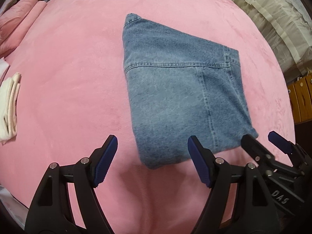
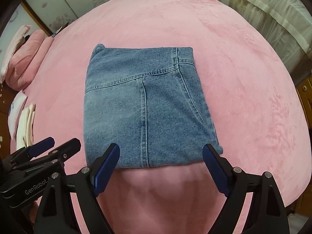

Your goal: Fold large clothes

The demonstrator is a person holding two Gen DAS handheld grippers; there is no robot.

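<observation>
Left gripper (image 1: 152,148) is up off the bed, fingers spread wide apart and nothing between them, its blue pads (image 1: 106,159) framing the near left corner of the jeans (image 1: 181,101). Right gripper (image 2: 161,156) is just beside it, likewise wide apart and holding nothing, poised over the near edge of the jeans; whether its tips actually brush the denim is hard to call from this angle. The jeans lie folded into a compact block, flat on the middle of the pink blanket (image 2: 243,78), stitched seams facing up, with a hem corner sticking out at the far left. Out beyond the jeans to the left, well apart, there's a small stack of folded white cloth (image 1: 8,107) at the blanket's edge. Further back on that same side, pink pillows (image 2: 25,62). Off past the jeans to the right, pale curtains (image 1: 273,19) hang.
</observation>
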